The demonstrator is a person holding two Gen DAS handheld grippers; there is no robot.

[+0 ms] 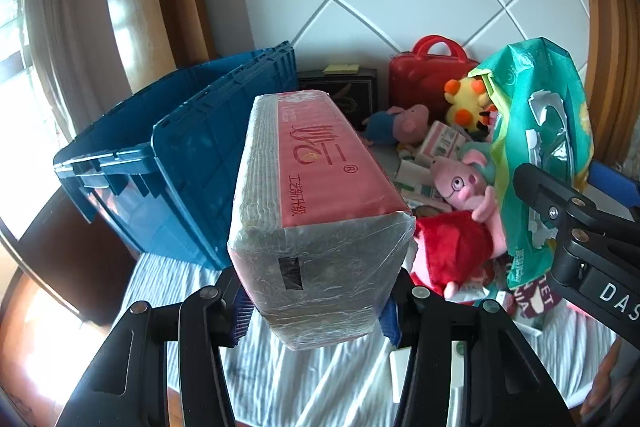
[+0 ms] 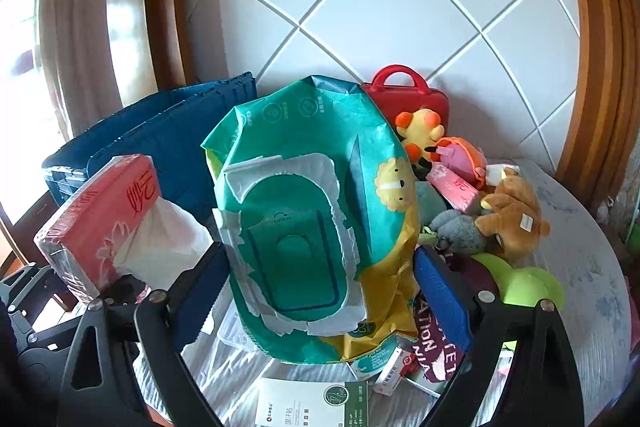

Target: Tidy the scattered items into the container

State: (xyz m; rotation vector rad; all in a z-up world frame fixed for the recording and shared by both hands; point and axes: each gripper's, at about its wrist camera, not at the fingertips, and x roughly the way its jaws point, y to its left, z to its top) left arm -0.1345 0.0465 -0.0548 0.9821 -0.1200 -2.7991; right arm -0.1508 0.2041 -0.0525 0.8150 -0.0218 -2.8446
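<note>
From the left wrist, your left gripper (image 1: pixel 316 303) is clamped on the near end of a pink tissue pack (image 1: pixel 316 203), its blue pads pressing both sides, and the pack sits raised above the striped cloth (image 1: pixel 304 379). The blue crate (image 1: pixel 172 163) stands just to the left, its lid flaps upright. To the right you see your right gripper's black frame (image 1: pixel 576 227) against the green wipes pack (image 1: pixel 536 155). Behind and below it lies the pile: a pink pig plush in a red dress (image 1: pixel 460 219), a small blue-clothed pig (image 1: pixel 400 125), a yellow plush (image 1: pixel 468 103) and a red case (image 1: pixel 428 75) at the far wall.

From the right wrist, your right gripper (image 2: pixel 316 287) is spread wide around the green wipes pack (image 2: pixel 308 219), a blue pad touching each flank, the pack lifted off the cloth. The pink tissue pack (image 2: pixel 100 211) hangs at near left, a white tissue sticking out, in front of the blue crate (image 2: pixel 160 131). Still lying scattered on the right are a brown bear plush (image 2: pixel 512 219), a grey plush (image 2: pixel 456 227), a green toy (image 2: pixel 528 287) and small cartons (image 2: pixel 384 371).
</note>
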